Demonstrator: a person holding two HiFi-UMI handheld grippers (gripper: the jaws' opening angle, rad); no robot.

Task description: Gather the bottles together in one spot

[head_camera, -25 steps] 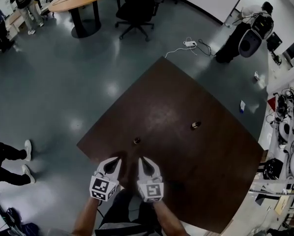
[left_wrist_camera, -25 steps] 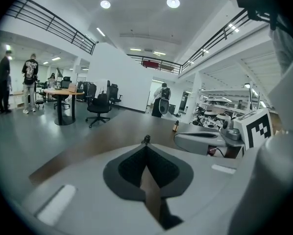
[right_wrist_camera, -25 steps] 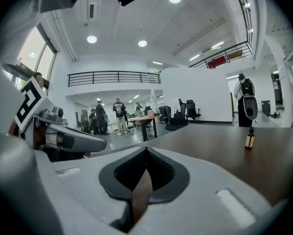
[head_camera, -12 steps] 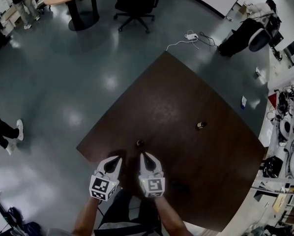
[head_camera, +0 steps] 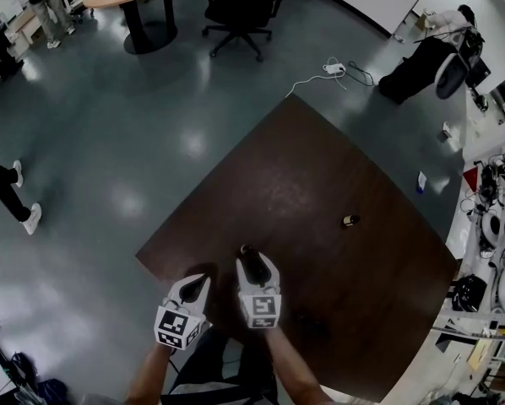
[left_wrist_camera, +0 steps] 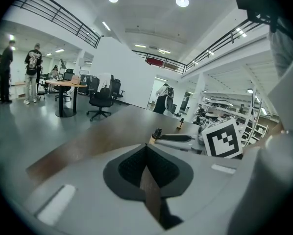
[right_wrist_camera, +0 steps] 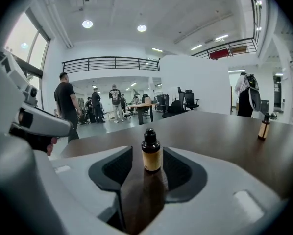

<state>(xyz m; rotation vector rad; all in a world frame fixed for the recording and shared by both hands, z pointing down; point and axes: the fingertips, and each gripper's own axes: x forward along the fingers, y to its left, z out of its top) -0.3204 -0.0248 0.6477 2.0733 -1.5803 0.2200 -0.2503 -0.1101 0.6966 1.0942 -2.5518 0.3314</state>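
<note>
- Head view: dark brown table (head_camera: 320,175) on a grey floor (head_camera: 109,142), with both grippers at its near corner. The left gripper (head_camera: 198,285) sits off to the side with nothing at its tips. The right gripper (head_camera: 254,264) reaches to the near bottle (head_camera: 245,250); only what seems to be its dark cap peeks out at the tips. The far bottle (head_camera: 349,221) stands well apart, toward the table's right side.
- Left gripper view: the jaws are clenched together on nothing. Beyond them the near bottle (left_wrist_camera: 157,133) shows at the right gripper's tip, and the far bottle (left_wrist_camera: 181,124) is farther back.
- Right gripper view: the jaws have just been opening and stand spread, released. The near bottle (right_wrist_camera: 151,153) stands upright on the table between them, with neither pad pressing it. The far bottle (right_wrist_camera: 264,126) stands upright off to the right.
</note>
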